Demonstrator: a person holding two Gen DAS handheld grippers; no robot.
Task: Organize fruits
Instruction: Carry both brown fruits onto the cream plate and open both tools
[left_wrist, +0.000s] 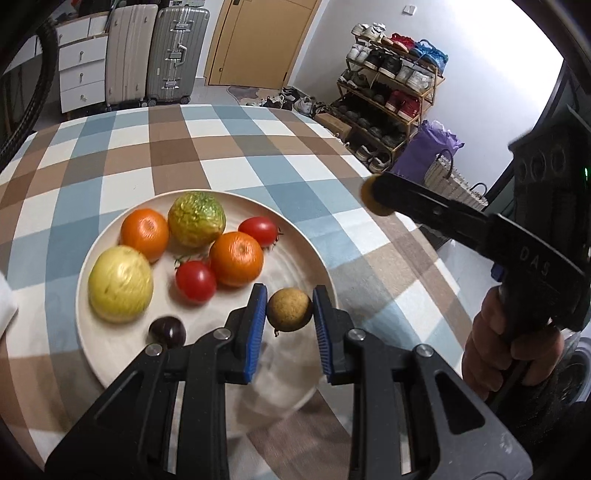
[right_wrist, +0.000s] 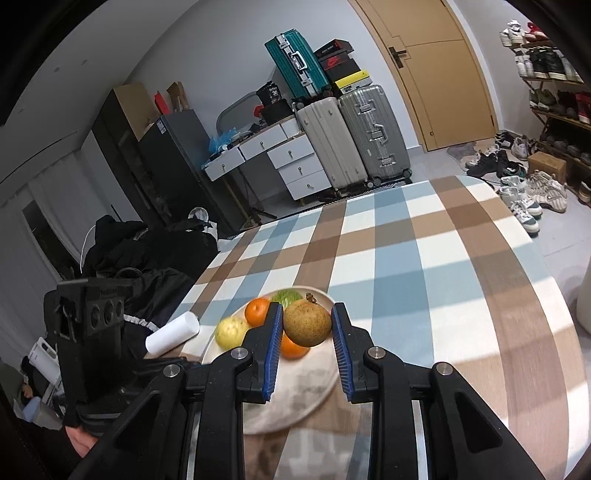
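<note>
A cream plate (left_wrist: 110, 354) on the checked tablecloth holds two oranges (left_wrist: 236, 258), two tomatoes (left_wrist: 195, 281), a green-yellow fruit (left_wrist: 196, 218), a pale yellow fruit (left_wrist: 120, 283) and a dark plum (left_wrist: 167, 331). My left gripper (left_wrist: 289, 317) is shut on a small brown longan (left_wrist: 289, 309) just above the plate's near right part. My right gripper (right_wrist: 307, 332) is shut on a second brown longan (right_wrist: 307, 323) and holds it in the air above the plate (right_wrist: 295, 406). It also shows in the left wrist view (left_wrist: 376, 199), to the right of the plate.
The round table (left_wrist: 229, 147) has a blue, brown and white checked cloth. A white roll (right_wrist: 172, 332) lies at its left edge. Suitcases (right_wrist: 354, 136), drawers (right_wrist: 295, 162) and a shoe rack (left_wrist: 388, 96) stand beyond the table.
</note>
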